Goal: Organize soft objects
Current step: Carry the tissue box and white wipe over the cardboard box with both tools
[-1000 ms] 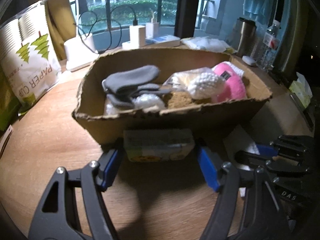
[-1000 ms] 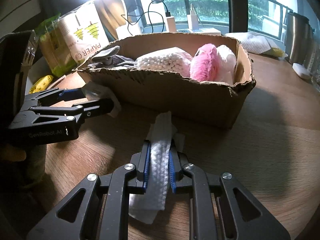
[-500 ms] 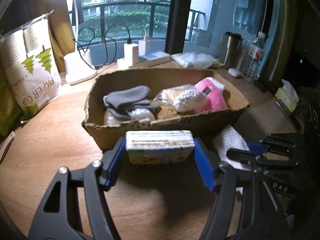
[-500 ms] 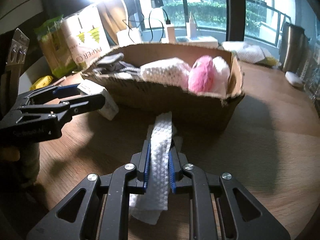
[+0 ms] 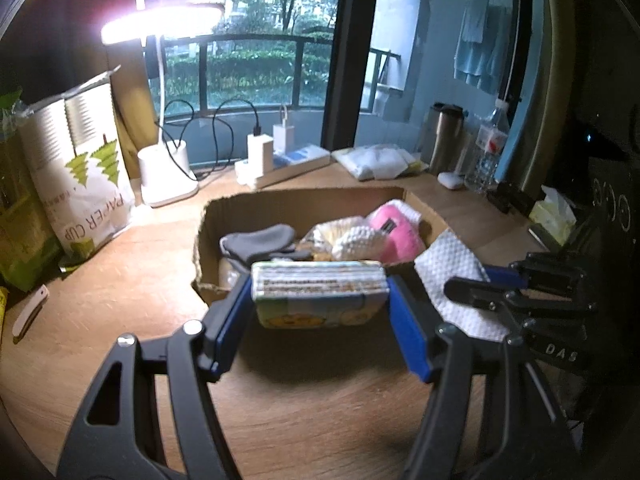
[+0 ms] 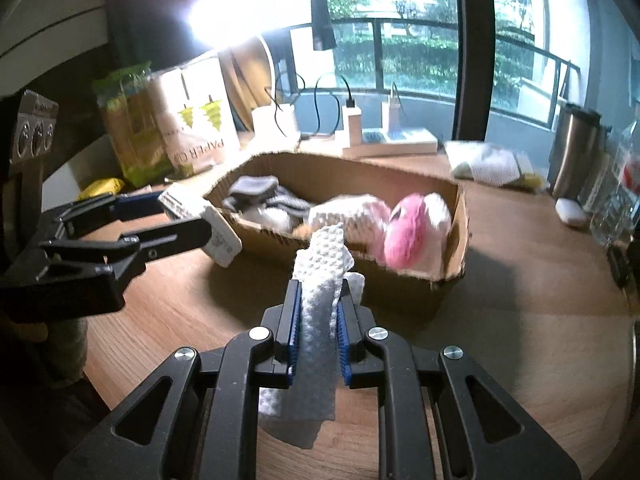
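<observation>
A cardboard box [image 5: 208, 216] [image 6: 452, 276] sits on the wooden table and holds grey socks [image 5: 256, 242] [image 6: 254, 188], a white knitted bundle [image 5: 356, 242] and a pink plush [image 5: 394, 228] [image 6: 406, 232]. My left gripper [image 5: 320, 312] is shut on a tissue pack [image 5: 320, 296] [image 6: 218, 232] and holds it in the air at the box's near edge. My right gripper [image 6: 316, 312] is shut on a white paper towel [image 6: 320, 276] [image 5: 452, 276], raised just in front of the box.
A paper cup bag [image 5: 80, 172] and green packs [image 6: 128, 124] stand at the left. A lit desk lamp [image 5: 164, 36], chargers [image 5: 260, 152] and a power strip lie behind the box. A steel mug [image 5: 446, 136] and water bottle [image 5: 490, 148] stand at the right.
Both grippers have risen off the table with their loads. The tissue pack now sits level with the box rim, and the paper towel has lifted toward the box.
</observation>
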The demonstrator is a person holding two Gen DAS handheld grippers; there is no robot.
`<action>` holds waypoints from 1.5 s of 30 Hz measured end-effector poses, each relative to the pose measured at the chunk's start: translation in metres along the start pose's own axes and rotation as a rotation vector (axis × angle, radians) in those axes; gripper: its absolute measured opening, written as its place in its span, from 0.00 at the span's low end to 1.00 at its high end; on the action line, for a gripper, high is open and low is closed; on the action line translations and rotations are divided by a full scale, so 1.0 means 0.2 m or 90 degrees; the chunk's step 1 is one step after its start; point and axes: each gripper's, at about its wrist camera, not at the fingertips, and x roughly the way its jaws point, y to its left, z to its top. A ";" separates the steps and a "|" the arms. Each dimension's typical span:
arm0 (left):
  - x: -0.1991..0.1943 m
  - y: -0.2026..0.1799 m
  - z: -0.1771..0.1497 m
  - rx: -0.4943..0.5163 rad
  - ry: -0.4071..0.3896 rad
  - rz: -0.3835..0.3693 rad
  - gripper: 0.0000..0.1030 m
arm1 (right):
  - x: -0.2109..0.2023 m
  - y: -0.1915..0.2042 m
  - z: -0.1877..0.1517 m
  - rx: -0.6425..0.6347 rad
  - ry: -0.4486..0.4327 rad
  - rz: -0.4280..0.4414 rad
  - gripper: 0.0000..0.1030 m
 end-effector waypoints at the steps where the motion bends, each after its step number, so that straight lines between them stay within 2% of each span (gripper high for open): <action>1: -0.01 0.00 0.01 0.000 -0.006 0.000 0.65 | -0.01 0.00 0.01 -0.002 -0.005 -0.001 0.17; 12: -0.06 0.02 0.15 0.002 -0.052 0.007 0.65 | -0.06 -0.09 0.14 0.001 -0.036 -0.018 0.17; 26: 0.11 0.00 0.29 0.021 -0.060 0.009 0.65 | 0.02 -0.25 0.25 0.015 -0.056 -0.027 0.17; 45: 0.54 0.04 0.32 -0.012 0.019 0.027 0.66 | 0.28 -0.50 0.25 0.067 -0.014 -0.044 0.17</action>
